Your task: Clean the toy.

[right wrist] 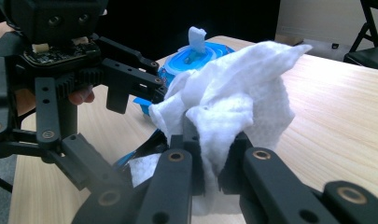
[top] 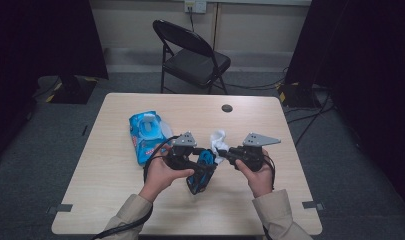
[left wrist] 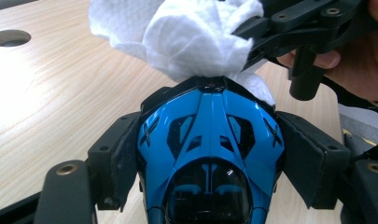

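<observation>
**Toy car held nose-up against a bunched white wipe**

No brand name or writing can be read; the print on the blue plastic pack of wet wipes [top: 146,134] is too small to make out, and the car's bodywork carries only black X-shaped markings.

The left gripper [top: 202,167] has its two black jaws closed on the flanks of the glossy blue-and-black toy car [left wrist: 210,154], held above the front middle of the light wooden table [top: 115,190]. In the left gripper view the car's long axis runs straight away from the camera, nose foremost, dark windscreen nearest. In the high view it slants, its lower end toward the person.

The right gripper [top: 225,152] has its jaws nearly together, pinching a crumpled white wet wipe [right wrist: 233,107]. The wipe touches the car's nose.

Count: one car, one loose wipe, one pack with a further sheet standing out of its round lid, two grippers, one black folding chair [top: 192,55] beyond the table.
</observation>
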The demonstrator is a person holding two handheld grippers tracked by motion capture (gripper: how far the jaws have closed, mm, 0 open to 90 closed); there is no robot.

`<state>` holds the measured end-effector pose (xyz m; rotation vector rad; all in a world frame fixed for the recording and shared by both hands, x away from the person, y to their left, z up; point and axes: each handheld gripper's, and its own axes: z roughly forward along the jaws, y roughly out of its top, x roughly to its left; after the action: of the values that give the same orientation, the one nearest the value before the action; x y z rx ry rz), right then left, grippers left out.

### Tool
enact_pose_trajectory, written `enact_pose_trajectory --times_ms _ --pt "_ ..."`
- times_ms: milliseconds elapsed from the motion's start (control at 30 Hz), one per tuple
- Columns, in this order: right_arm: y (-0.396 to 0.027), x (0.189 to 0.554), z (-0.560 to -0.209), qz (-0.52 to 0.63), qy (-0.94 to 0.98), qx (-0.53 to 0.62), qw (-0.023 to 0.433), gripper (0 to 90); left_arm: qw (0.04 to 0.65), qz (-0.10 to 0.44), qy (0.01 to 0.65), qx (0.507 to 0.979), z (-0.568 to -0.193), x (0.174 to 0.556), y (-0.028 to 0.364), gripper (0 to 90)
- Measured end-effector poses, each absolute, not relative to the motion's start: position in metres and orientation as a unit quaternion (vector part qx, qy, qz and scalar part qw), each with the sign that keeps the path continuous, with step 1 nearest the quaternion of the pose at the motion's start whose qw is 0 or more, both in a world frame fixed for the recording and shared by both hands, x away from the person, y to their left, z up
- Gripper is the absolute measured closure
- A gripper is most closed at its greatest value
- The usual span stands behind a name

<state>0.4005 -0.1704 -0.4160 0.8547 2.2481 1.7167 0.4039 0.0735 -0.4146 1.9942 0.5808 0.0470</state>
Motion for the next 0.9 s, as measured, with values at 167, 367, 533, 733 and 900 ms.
enact_pose_trajectory --times_ms 167,367,533,733,900 --pt "-0.169 0.401 -0.419 0.577 0.758 0.291 0.092 85.0 0.511 0.018 0.239 0.826 -0.414 0.404 0.074 26.2" --pt "-0.17 0.403 -0.423 0.573 0.759 0.297 0.086 85.0 0.513 0.019 0.239 0.824 -0.41 0.404 0.071 26.2" --pt "-0.169 0.402 -0.427 0.563 0.767 0.296 0.086 85.0 0.522 0.023 0.237 0.819 -0.404 0.405 0.07 26.2" --pt "-0.163 0.401 -0.441 0.562 0.77 0.295 0.067 85.0 0.527 0.034 0.238 0.815 -0.401 0.408 0.072 26.2" --pt "-0.154 0.398 -0.455 0.549 0.782 0.29 0.056 85.0 0.523 0.039 0.242 0.816 -0.4 0.408 0.074 26.2"
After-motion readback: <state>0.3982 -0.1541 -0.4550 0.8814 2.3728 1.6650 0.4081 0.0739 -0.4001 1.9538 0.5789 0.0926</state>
